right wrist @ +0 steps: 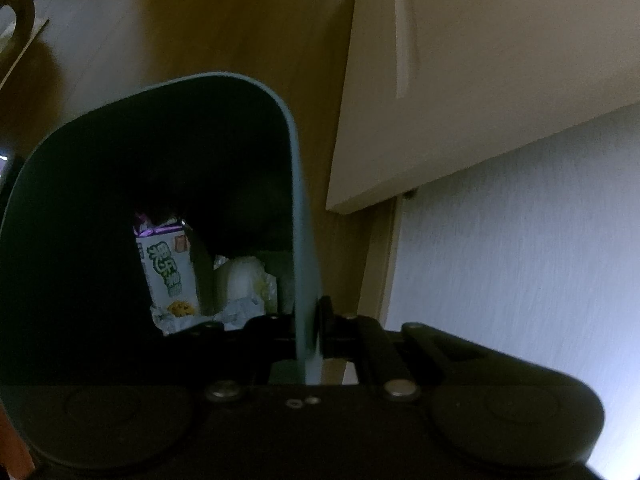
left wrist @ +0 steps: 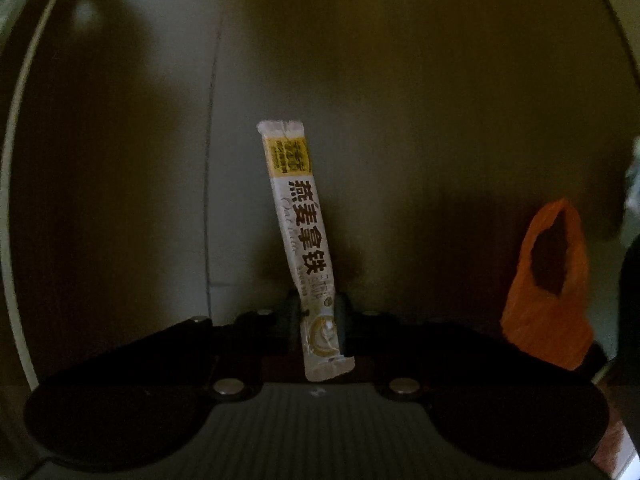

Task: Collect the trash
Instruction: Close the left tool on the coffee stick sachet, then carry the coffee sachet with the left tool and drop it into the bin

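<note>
1. Directly below the left wrist camera, the left gripper [left wrist: 320,312] points down at a dark wooden floor [left wrist: 400,100], and its jaws stand close together on the lower part of a long white sachet [left wrist: 300,232].
2. That sachet bears dark printed characters and a yellow label near its far end; its near end, with a torn corner, reaches back past the jaws toward the camera.
3. Its far end leans a little to the left of the picture and points away from the camera; whether that end touches the floor cannot be told.
4. To the right of the sachet, well apart from it, lies a crumpled orange plastic bag [left wrist: 548,280] on the floor, with a dark opening in its upper part.
5. Over in the right wrist view, the right gripper [right wrist: 316,320] is clamped tight on the thin rim of a dark teal bin [right wrist: 296,160], the wall standing edge-on between its jaws.
6. Inside the bin lie a white snack wrapper [right wrist: 168,276] with green characters and a purple top, and beside it a pale crumpled wrapper [right wrist: 244,284].
7. Beyond the bin are the brown floor, a cream-coloured panel [right wrist: 460,80] and a pale wall [right wrist: 520,260].
</note>
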Motion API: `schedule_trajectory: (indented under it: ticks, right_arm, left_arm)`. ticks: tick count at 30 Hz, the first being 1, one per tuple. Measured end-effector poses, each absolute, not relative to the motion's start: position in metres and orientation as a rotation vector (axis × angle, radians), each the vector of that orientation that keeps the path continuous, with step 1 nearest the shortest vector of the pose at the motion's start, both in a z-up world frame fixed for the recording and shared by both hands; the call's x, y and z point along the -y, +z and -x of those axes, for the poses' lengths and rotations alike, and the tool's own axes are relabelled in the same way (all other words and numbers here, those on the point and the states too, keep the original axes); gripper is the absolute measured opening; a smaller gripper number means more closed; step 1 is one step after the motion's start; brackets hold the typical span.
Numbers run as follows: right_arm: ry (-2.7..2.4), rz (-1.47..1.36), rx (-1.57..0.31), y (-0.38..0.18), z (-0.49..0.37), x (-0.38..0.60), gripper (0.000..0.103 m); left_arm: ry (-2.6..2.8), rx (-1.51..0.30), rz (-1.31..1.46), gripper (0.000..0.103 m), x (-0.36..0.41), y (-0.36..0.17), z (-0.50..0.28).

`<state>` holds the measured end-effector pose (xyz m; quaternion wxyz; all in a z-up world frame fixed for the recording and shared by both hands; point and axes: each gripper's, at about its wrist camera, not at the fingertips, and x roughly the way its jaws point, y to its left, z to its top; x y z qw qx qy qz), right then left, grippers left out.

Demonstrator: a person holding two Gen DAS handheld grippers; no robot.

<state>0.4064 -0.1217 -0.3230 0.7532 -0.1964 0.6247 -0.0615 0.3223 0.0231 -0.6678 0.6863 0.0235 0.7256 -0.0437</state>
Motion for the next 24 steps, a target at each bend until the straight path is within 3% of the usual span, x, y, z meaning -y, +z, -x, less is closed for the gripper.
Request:
schedule_trajectory:
  ticks: [9, 11, 24]
  right_arm:
    - [-0.074, 0.485, -1.274, -0.317, -0.436, 0.108, 0.003]
    - [-0.062, 0.499, -1.254, -0.319, -0.442, 0.105, 0.003]
    - [0.023, 0.528, -1.172, -0.332, -0.453, 0.091, 0.003]
  left_arm:
    - [-0.129, -1.497, 0.052, 0.012, -0.044, -0.596, -0.328]
    - [-0.152, -1.431, 0.097, 0.007, -0.054, -0.565, -0.326]
    - [-0.291, -1.127, 0.182, 0.006, -0.071, -0.390, -0.293]
